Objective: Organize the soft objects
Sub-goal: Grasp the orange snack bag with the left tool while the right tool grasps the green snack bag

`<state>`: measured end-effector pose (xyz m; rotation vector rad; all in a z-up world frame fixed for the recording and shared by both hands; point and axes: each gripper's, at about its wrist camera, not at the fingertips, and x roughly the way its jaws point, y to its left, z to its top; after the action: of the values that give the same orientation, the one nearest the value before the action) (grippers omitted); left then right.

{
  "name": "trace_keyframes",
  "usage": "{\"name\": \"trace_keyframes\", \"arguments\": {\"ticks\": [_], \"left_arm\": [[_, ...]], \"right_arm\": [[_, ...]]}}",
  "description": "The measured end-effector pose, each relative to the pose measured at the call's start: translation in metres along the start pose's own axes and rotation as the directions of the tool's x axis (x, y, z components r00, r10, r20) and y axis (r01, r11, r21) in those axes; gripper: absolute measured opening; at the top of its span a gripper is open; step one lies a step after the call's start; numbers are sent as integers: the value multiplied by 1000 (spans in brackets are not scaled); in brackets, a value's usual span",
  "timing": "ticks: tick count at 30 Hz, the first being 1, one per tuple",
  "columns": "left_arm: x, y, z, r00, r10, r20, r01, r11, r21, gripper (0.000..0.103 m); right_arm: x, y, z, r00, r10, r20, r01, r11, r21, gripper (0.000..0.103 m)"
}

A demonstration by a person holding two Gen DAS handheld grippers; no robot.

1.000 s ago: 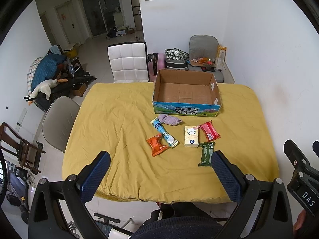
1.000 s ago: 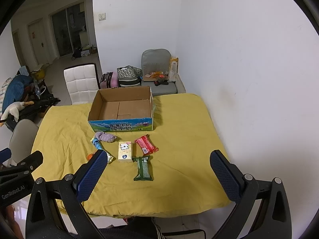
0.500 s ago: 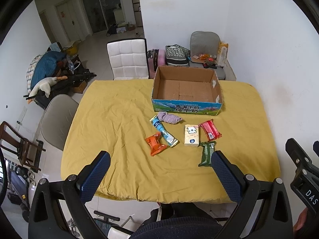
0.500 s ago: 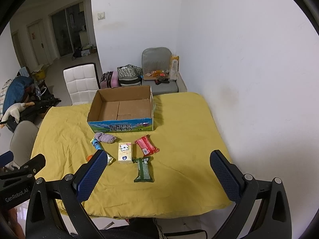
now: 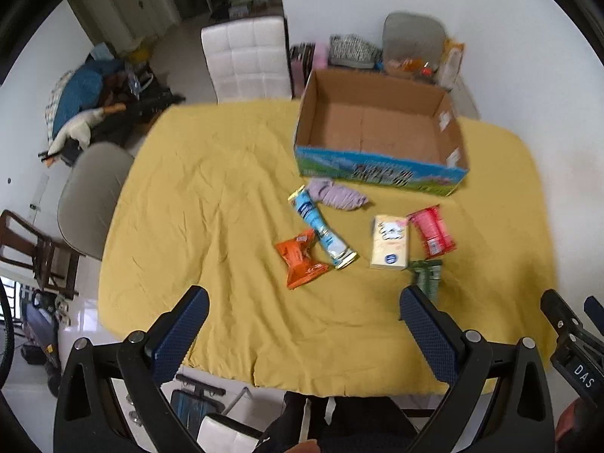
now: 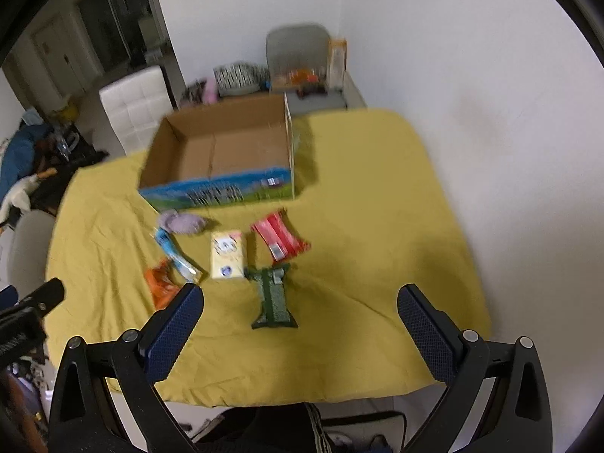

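An open cardboard box [image 5: 381, 132] [image 6: 222, 151] stands empty on the yellow table [image 5: 211, 204] [image 6: 377, 226]. In front of it lie a purple cloth [image 5: 338, 197] [image 6: 181, 222], a blue tube pack [image 5: 321, 232] [image 6: 175, 255], an orange pack [image 5: 298, 258] [image 6: 160, 287], a cream tissue pack [image 5: 390, 241] [image 6: 226, 260], a red pack [image 5: 432, 230] [image 6: 281, 239] and a green pack [image 5: 426, 275] [image 6: 271, 298]. My left gripper [image 5: 302, 324] and right gripper [image 6: 300, 324] are open and empty, above the table's near edge.
A white chair [image 5: 247, 58] stands behind the table and a grey chair [image 5: 92, 196] at its left. Bags and a grey seat with clutter [image 6: 298, 60] sit by the back wall. A white wall runs along the right.
Both grippers have moved forward and lower toward the table; the objects look larger and nearer. Nothing on the table has moved.
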<state>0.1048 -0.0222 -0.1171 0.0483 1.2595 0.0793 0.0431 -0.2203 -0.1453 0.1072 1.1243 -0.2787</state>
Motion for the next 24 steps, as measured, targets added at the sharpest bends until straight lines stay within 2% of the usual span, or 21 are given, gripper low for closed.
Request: {"name": "trace_keyframes", "arguments": {"ticks": [3,4,8,10,11,14,17,19,22,24], "left_arm": [[46,-2,9,997,3,-77,-4,1000,-5,103],[62,-3,12,993,-18,-113,17,1000,-12,103],[114,-7,18,982,-67,-178,58,997,-52,103],[139,-11,21,976,-68,-207,55,996,-67,103],[151,-13,24,972,-92,-215,78,994,-76,103],[186,-16,34,968,-78,-239,59,995,-84,103],[223,-10,43,949,-97,-299,59,989,-132,99],[242,-3,48,938,-110,-328,58,985,-164,97],[266,5,54,925,-145,-352,69,973,-220,95],[277,6,55,917,-145,-371,59,971,-232,94]], "right_arm": [[52,0,5,997,-10,-74,9,1000,-6,103],[73,1,5,994,-6,-107,5,1000,-10,103],[142,4,6,978,-3,-207,-1,1000,-16,103],[179,6,5,964,22,-266,-24,1000,-3,103],[193,7,5,959,23,-284,-23,1000,2,103],[242,13,2,934,14,-356,-16,1000,-1,103],[280,20,-7,905,14,-426,-19,1000,-7,103],[298,23,-12,884,43,-466,-43,999,11,99],[310,34,-8,877,98,-471,-92,995,35,99],[317,43,-1,871,129,-473,-122,992,45,99]]}}
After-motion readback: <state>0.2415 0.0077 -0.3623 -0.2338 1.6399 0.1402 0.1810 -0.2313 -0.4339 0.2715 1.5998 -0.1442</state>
